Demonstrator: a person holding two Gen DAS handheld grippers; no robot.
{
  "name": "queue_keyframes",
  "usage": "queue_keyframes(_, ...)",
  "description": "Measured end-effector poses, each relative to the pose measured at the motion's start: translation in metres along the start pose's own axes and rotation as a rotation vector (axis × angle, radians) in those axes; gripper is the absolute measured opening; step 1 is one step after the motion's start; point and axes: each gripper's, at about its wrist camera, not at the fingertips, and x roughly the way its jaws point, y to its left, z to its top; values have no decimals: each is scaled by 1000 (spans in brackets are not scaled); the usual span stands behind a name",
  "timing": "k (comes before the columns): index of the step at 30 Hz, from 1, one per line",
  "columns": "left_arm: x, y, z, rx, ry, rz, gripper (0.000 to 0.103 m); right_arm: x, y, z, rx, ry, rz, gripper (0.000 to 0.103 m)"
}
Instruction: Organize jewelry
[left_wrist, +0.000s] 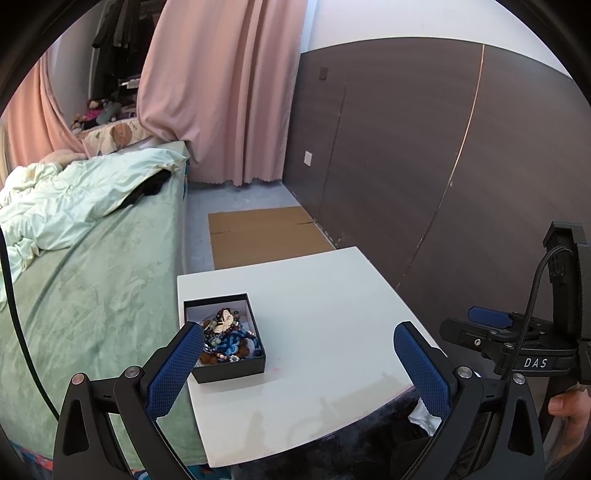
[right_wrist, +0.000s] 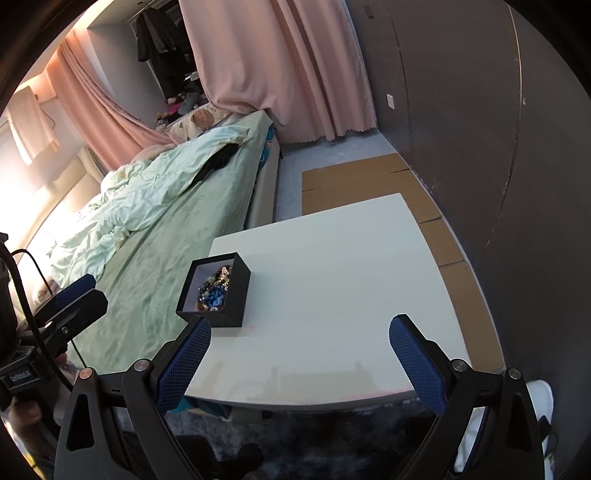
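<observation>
A small black box (left_wrist: 236, 365) stands near the left edge of a white table (left_wrist: 332, 314). It holds a tangle of beaded bracelets and blue cord jewelry (left_wrist: 225, 338). My left gripper (left_wrist: 299, 332) is open and empty, held above the table's near side, its left finger just in front of the box. In the right wrist view the same box (right_wrist: 238, 291) with the jewelry (right_wrist: 216, 290) sits ahead and to the left. My right gripper (right_wrist: 301, 325) is open and empty over the table's near edge (right_wrist: 332, 369). The right gripper also shows in the left wrist view (left_wrist: 491, 319).
A bed with a green sheet (left_wrist: 92, 295) and pale duvet (left_wrist: 74, 192) runs along the table's left side. Flat cardboard (left_wrist: 258, 232) lies on the floor beyond the table. A dark panelled wall (left_wrist: 406, 166) stands to the right. Pink curtains (left_wrist: 221, 92) hang behind.
</observation>
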Motion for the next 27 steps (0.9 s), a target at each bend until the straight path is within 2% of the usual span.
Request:
queue_keyframes(8, 3, -1, 1, -8, 12, 4, 103, 0, -1, 2, 4, -3, -16, 98)
queue_keyframes(27, -5, -1, -1, -4, -34, 44, 103, -1, -2, 0, -4, -10, -24, 98)
